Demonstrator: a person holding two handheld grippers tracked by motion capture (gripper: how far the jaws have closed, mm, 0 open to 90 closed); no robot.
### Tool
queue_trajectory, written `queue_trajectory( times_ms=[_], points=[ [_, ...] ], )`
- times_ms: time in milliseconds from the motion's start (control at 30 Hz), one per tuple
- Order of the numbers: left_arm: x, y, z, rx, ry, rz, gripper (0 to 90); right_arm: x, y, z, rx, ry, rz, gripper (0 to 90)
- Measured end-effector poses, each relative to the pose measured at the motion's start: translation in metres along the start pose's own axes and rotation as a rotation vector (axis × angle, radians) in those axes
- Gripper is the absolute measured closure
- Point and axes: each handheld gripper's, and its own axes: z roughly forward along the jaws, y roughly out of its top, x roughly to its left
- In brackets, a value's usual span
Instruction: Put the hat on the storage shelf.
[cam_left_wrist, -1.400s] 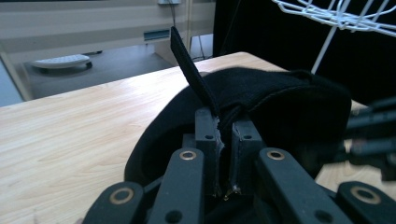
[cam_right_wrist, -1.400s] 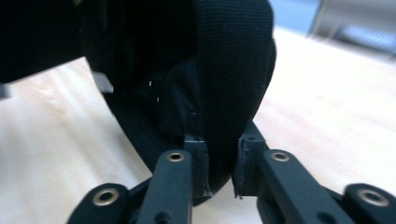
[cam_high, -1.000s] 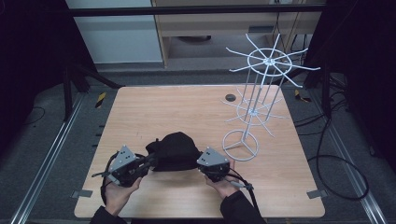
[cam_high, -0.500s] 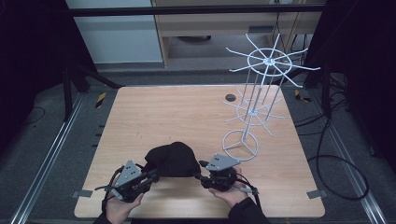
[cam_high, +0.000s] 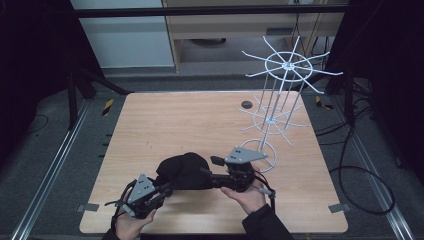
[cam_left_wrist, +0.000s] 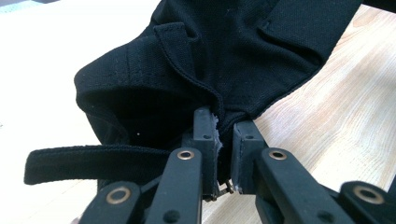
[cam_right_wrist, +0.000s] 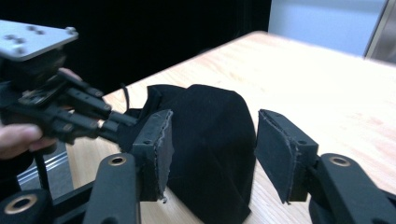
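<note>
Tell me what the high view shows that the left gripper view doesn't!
High view: the white wire rack, the right tongs open, and both of the person's hands. Left gripper view: the left tongs shut on the cap's edge, close up, plus its strap. Both show the black cap and the wooden table.

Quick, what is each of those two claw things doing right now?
Left gripper: shut on the black cap's edge.
Right gripper: open, jaws just spread; cap between them, unpressed.
</note>
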Motion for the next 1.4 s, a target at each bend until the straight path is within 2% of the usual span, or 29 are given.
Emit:
queue_trajectory(
  times_ms=[133, 200, 267, 300, 367, 400, 433, 533, 567, 600, 633, 667, 767, 800, 833, 867, 967, 1067, 1133, 1167, 1267, 1300, 1333, 1367, 1400],
  points=[
    [-0.001, -0.001, -0.001, 0.005, 0.006, 0.01, 81.6, 0.0, 0.001, 0.025, 0.084, 0.009, 0.022, 54.1],
    [0.0, -0.001, -0.001, 0.007, 0.004, 0.009, 80.9, 0.001, -0.001, 0.031, 0.12, 0.004, 0.028, 62.0],
    [0.0, 0.0, -0.001, 0.005, -0.001, -0.001, 80.0, 0.001, -0.002, 0.032, 0.131, 0.001, 0.026, 65.5],
    [0.001, 0.001, -0.004, -0.008, -0.015, -0.014, 74.9, 0.0, -0.004, 0.032, 0.149, -0.016, 0.031, 78.9],
    [0.001, 0.005, -0.012, -0.037, -0.022, -0.027, 67.7, -0.001, -0.005, 0.03, 0.153, -0.015, 0.039, 87.3],
    [0.002, 0.008, -0.017, -0.056, -0.022, -0.034, 64.8, -0.001, -0.006, 0.03, 0.152, -0.011, 0.036, 88.5],
    [0.002, 0.008, -0.017, -0.056, -0.022, -0.034, 60.7, -0.001, -0.006, 0.03, 0.152, -0.011, 0.036, 88.5],
    [0.01, 0.021, -0.033, -0.106, -0.004, -0.068, 53.1, 0.001, -0.007, 0.027, 0.142, 0.004, 0.023, 89.4],
    [0.01, 0.021, -0.033, -0.106, -0.004, -0.068, 51.7, 0.001, -0.007, 0.027, 0.142, 0.004, 0.023, 89.4],
    [0.015, 0.024, -0.035, -0.107, -0.013, -0.085, 50.5, 0.004, -0.007, 0.027, 0.146, -0.008, -0.004, 89.6],
    [0.015, 0.024, -0.035, -0.107, -0.013, -0.085, 49.5, 0.005, -0.007, 0.027, 0.146, -0.01, -0.009, 89.6],
    [0.018, 0.024, -0.035, -0.088, -0.015, -0.104, 47.3, 0.005, -0.007, 0.027, 0.145, -0.01, -0.009, 89.7],
    [0.02, 0.023, -0.035, -0.073, -0.018, -0.114, 45.6, 0.005, -0.007, 0.028, 0.143, -0.019, -0.011, 89.8],
    [0.023, 0.023, -0.037, -0.055, -0.034, -0.133, 41.5, 0.005, -0.006, 0.028, 0.134, -0.031, -0.007, 90.0],
    [0.023, 0.023, -0.037, -0.055, -0.034, -0.133, 39.0, 0.005, -0.006, 0.028, 0.134, -0.031, -0.007, 90.0],
    [0.026, 0.022, -0.039, -0.047, -0.049, -0.152, 39.0, 0.005, -0.006, 0.028, 0.128, -0.036, -0.006, 90.0],
    [0.034, 0.02, -0.047, -0.072, -0.048, -0.186, 36.6, 0.003, -0.005, 0.026, 0.124, -0.067, -0.006, 90.0],
    [0.041, 0.023, -0.052, -0.096, -0.011, -0.206, 35.9, 0.001, -0.007, 0.024, 0.125, -0.062, -0.007, 90.0],
    [0.046, 0.029, -0.045, -0.084, 0.015, -0.206, 35.2, 0.003, -0.008, 0.023, 0.126, -0.058, -0.021, 90.0],
    [0.046, 0.029, -0.045, -0.084, 0.015, -0.206, 34.5, 0.003, -0.008, 0.023, 0.126, -0.058, -0.021, 90.0],
    [0.053, 0.034, -0.028, -0.068, 0.027, -0.228, 33.7, 0.004, -0.01, 0.022, 0.131, -0.048, -0.04, 90.0],
    [0.057, 0.036, -0.02, -0.054, 0.024, -0.238, 32.9, 0.005, -0.011, 0.021, 0.137, -0.044, -0.044, 90.0],
    [0.057, 0.036, -0.02, -0.054, 0.024, -0.238, 33.0, 0.005, -0.011, 0.021, 0.137, -0.044, -0.044, 90.0],
    [0.059, 0.036, -0.013, -0.045, 0.021, -0.252, 33.0, 0.005, -0.011, 0.021, 0.138, -0.045, -0.046, 90.0],
    [0.06, 0.035, -0.004, -0.03, -0.003, -0.265, 33.3, 0.004, -0.012, 0.02, 0.14, -0.039, -0.051, 90.0]
  ],
)
